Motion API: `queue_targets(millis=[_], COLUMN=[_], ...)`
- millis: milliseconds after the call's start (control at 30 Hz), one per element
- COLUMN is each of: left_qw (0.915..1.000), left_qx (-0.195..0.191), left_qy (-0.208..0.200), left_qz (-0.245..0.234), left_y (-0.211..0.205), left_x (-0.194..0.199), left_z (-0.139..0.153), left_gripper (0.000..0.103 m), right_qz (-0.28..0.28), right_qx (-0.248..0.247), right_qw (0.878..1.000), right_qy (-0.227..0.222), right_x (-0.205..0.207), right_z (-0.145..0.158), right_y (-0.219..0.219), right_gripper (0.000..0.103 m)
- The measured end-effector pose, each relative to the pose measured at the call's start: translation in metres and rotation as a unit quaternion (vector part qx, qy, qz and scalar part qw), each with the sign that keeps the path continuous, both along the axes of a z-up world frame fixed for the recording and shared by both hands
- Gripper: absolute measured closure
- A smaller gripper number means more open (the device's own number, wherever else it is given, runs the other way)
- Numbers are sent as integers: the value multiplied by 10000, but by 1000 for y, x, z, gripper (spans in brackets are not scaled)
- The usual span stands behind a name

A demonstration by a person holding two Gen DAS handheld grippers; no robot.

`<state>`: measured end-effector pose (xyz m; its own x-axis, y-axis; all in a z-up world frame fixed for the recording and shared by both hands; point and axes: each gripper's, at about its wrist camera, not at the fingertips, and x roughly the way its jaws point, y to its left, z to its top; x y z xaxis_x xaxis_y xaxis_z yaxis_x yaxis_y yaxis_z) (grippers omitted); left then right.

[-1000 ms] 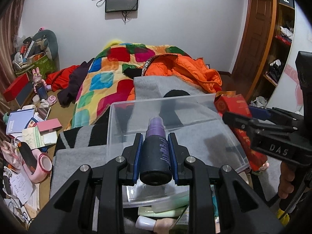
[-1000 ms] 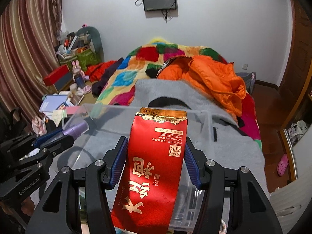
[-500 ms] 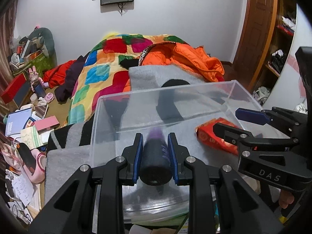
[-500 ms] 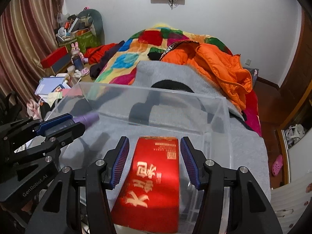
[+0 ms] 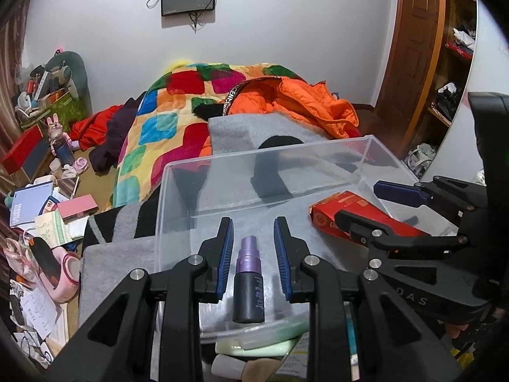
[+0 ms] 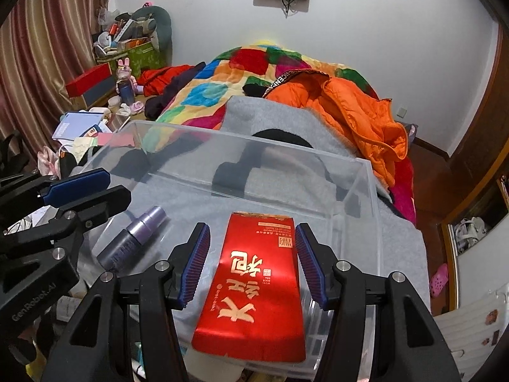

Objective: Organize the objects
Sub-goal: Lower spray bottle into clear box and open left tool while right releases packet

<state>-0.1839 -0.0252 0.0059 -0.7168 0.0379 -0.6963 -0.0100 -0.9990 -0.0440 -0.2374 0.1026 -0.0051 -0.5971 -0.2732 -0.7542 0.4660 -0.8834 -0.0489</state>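
Clear plastic bin [image 5: 178, 210] [image 6: 370, 210] sits on the grey blanket [image 5: 241, 127] [image 6: 273, 117] at the foot of the bed. Contents: two items, both lying flat on the bin floor.

Purple spray bottle [image 5: 248, 283] [image 6: 132, 238]: on its side near the bin's left wall, cap pointing toward the far wall. My left gripper [image 5: 253, 254] [image 6: 86, 191] is released; pads stand apart on either side of the bottle with visible gaps, no contact.

Red box [image 5: 356, 213] [image 6: 257, 286]: gold lettering up, flat near the bin's right wall, long axis running toward the far wall. My right gripper [image 6: 253, 264] [image 5: 369, 203] is likewise released, pads clear of both long edges of the box.

Edges and room: bottle and box lie well apart, bare bin floor between them. The far half of the bin floor is unoccupied. Both grippers reach in over the near rim. Below the near rim, outside the bin, lie pale green tubes [image 5: 254, 342].
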Motion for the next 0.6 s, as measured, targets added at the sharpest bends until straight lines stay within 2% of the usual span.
queue_targets(millis=[100,167,267,400,600], left_qw=[10000,9999,9996,9991,9985], left_qx=[22,4,21,16,26], left_qy=[85,150,265,420,540], left_qz=[-30,-22,-14,-10,-13], left_y=[-1,-1,-2,-1,-1], left_x=[8,13,23,40,61], left_z=[8,13,21,31,40], left_gripper=[75,73,59,46,33], right_qz=[-11,-46,-39,-33,-34], right_qx=[-41,-61,-88,-119,-232], right_qw=[9999,9996,9988,9977,9955], right_qy=[107,257,479,671,920], right_x=[5,12,25,40,69], right_z=[7,14,25,36,47], right_y=[3,6,10,15,27], right_gripper=[46,38,35,29,22])
